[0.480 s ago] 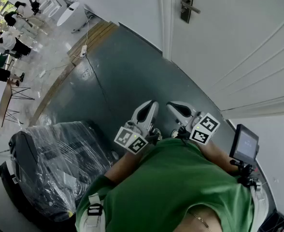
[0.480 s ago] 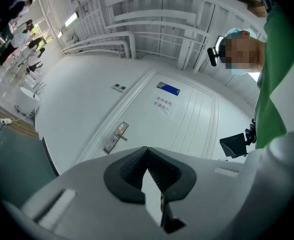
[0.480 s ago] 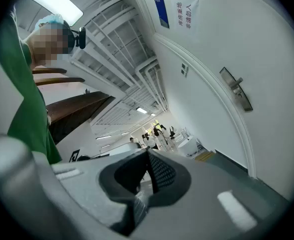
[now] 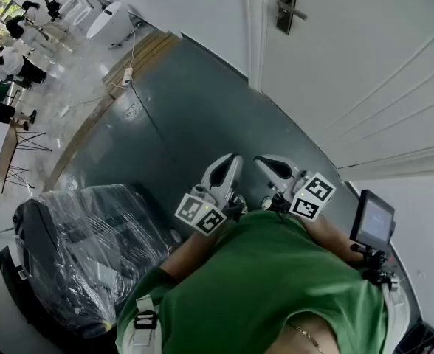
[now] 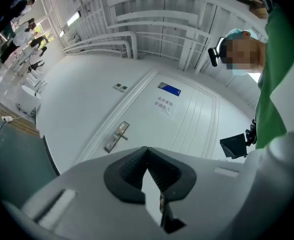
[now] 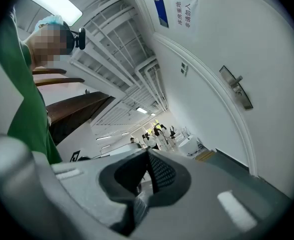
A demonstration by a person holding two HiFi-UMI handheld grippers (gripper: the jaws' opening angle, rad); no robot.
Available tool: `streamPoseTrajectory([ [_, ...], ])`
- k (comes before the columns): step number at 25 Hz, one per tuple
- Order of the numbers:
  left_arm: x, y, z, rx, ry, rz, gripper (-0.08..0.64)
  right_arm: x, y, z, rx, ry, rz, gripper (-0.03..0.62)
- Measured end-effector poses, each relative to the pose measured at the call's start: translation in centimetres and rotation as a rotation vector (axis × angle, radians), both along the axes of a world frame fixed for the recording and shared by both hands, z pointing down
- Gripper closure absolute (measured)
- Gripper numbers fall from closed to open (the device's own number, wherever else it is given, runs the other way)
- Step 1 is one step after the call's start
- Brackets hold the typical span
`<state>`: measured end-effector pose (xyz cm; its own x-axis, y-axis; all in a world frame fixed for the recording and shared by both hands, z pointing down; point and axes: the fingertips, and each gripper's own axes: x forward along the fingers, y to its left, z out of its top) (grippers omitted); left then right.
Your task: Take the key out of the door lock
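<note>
The white door (image 4: 364, 72) stands ahead, and its metal lock plate with a lever handle (image 4: 286, 6) is far from both grippers. No key can be made out at this distance. My left gripper (image 4: 233, 158) and right gripper (image 4: 262, 161) are held close to the green-shirted chest, side by side, pointing toward the door. In the left gripper view the left gripper (image 5: 147, 148) is shut with nothing between its pads, and the lock plate (image 5: 116, 136) shows small beyond it. In the right gripper view the right gripper (image 6: 148, 152) is also shut and empty, with the lock plate (image 6: 235, 87) off to the upper right.
A black machine wrapped in plastic film (image 4: 84, 242) stands at the lower left. A cable (image 4: 147, 116) runs over the grey floor to a power strip (image 4: 128, 76). A small screen on a mount (image 4: 374, 223) sits at the right. People stand far off at the left (image 4: 10, 57).
</note>
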<state>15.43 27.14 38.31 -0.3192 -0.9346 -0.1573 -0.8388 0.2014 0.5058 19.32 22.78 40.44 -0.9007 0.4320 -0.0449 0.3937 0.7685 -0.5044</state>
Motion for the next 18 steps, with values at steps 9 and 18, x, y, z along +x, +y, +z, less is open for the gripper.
streamPoseTrajectory([
  [9, -0.2, -0.1, -0.5, 0.006, -0.004, 0.002, 0.56, -0.4, -0.3, -0.7, -0.031, -0.011, 0.009, 0.589],
  [18, -1.1, 2.2, -0.3, 0.014, 0.003, 0.005, 0.56, -1.3, 2.0, -0.4, -0.028, -0.005, 0.013, 0.589],
])
